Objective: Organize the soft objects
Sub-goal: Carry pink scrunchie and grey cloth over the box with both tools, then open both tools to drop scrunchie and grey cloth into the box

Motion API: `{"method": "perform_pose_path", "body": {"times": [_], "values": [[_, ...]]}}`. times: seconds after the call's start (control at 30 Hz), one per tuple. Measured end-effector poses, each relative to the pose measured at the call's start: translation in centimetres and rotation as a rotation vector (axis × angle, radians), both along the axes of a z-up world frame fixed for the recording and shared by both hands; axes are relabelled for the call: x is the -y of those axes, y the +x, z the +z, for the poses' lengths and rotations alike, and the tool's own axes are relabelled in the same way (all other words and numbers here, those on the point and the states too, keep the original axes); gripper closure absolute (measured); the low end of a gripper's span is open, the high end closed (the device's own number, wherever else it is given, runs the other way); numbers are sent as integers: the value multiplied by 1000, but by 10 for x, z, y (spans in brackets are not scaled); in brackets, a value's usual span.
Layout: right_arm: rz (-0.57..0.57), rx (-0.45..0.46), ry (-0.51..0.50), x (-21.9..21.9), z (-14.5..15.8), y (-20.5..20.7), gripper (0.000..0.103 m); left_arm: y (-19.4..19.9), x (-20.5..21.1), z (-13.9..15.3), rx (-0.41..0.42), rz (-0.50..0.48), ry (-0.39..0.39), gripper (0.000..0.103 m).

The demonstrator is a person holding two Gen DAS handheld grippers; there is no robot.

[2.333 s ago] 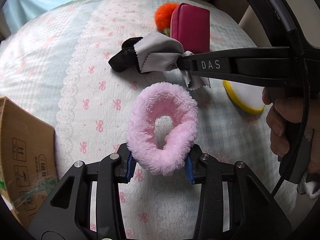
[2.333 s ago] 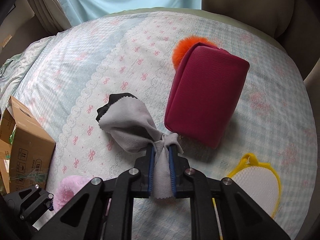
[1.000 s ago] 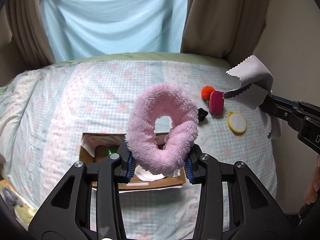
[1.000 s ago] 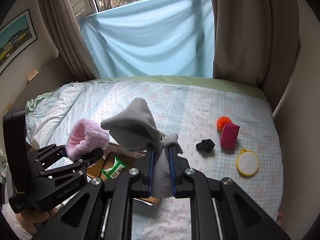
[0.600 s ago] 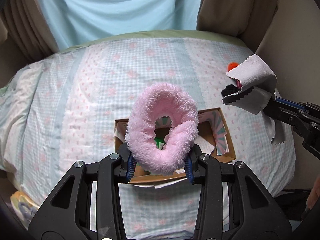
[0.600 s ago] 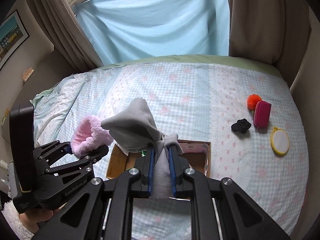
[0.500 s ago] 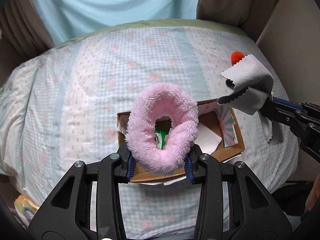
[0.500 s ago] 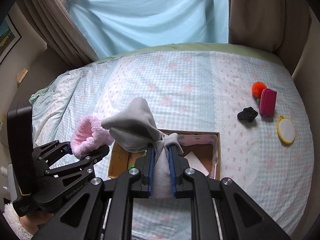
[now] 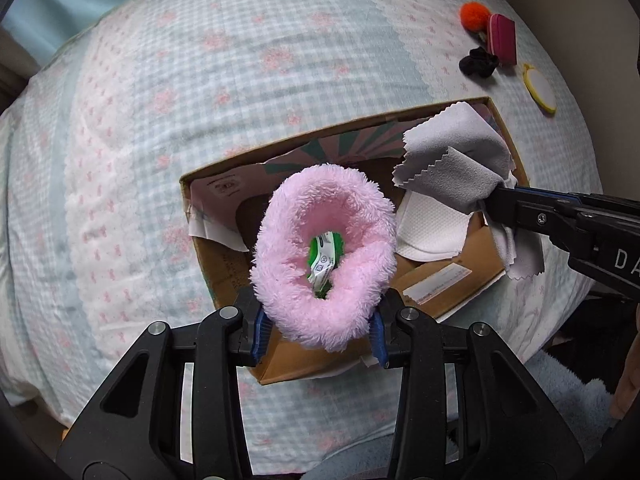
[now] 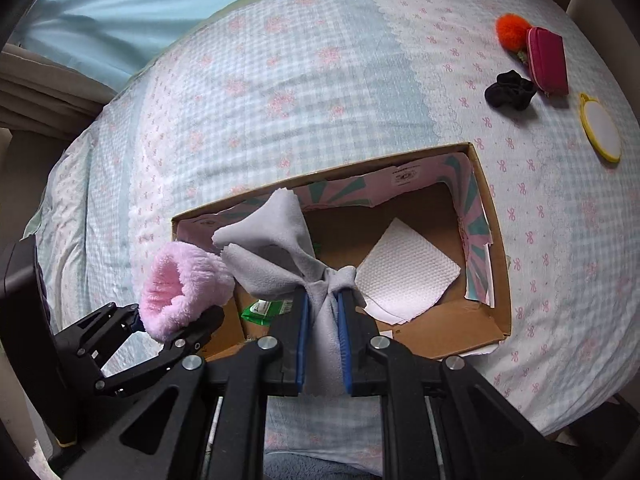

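My left gripper (image 9: 318,330) is shut on a fluffy pink ring (image 9: 324,252) and holds it above the near left part of an open cardboard box (image 9: 508,140). My right gripper (image 10: 323,332) is shut on a grey cloth (image 10: 272,248) and holds it above the box (image 10: 486,184), to the right of the pink ring (image 10: 180,284). The grey cloth (image 9: 456,164) and the right gripper (image 9: 490,202) show in the left wrist view over the box's right side. The left gripper (image 10: 174,326) shows at lower left in the right wrist view.
The box sits on a checked bedspread (image 9: 240,60) and holds a white paper towel (image 10: 408,276) and a green packet (image 10: 264,310). At the far right lie an orange pompom (image 10: 512,28), a magenta pouch (image 10: 548,60), a black scrunchie (image 10: 510,90) and a yellow-rimmed round pad (image 10: 600,128).
Both grippers have carried their items from the right end of the bed to above the box and have come down closer to it. Both stay shut.
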State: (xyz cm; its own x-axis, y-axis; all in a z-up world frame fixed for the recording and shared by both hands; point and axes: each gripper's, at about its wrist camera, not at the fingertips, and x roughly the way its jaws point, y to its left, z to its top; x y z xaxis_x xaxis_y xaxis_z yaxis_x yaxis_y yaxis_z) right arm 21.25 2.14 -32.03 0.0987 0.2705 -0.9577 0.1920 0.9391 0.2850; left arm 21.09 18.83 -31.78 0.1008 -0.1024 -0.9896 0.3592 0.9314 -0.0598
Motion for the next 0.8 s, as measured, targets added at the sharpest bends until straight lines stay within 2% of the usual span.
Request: {"method": "perform_pose_path", "body": {"times": [0.1, 0.2, 0.23, 0.27, 0.33, 0.37, 0.4, 0.43, 0.5, 0.63, 0.8], "values": [[-6, -24, -22, 4, -7, 9, 90, 5, 8, -13, -39, -25, 14, 68], [-19, -67, -25, 7, -13, 16, 90, 8, 19, -19, -42, -76, 47, 68], [-23, -70, -19, 8, -14, 18, 90, 9, 22, -20, -44, -85, 52, 58], [-20, -69, -22, 8, -15, 20, 89, 10, 23, -20, -51, -90, 44, 34], [-10, -61, -43, 8, -15, 22, 64, 10, 25, -18, -59, -93, 6, 1], [-6, -58, -57, 9, -15, 22, 20, 10, 25, -16, -51, -87, 0, 0], [-9, -45, -65, 11, -14, 21, 0, 10, 24, -14, -32, -78, 3, 0], [-14, -28, -59, 12, -12, 19, 0, 9, 22, -11, -13, -70, 1, 0], [-15, -27, -43, 14, -13, 16, 0, 9, 20, -10, -25, -58, -19, 0], [-9, -32, -33, 15, -16, 8, 0, 4, 19, -10, -11, -42, 17, 0], [-18, -19, -14, 20, -14, -1, 0, -3, 14, -3, 2, -17, 16, 0]]}}
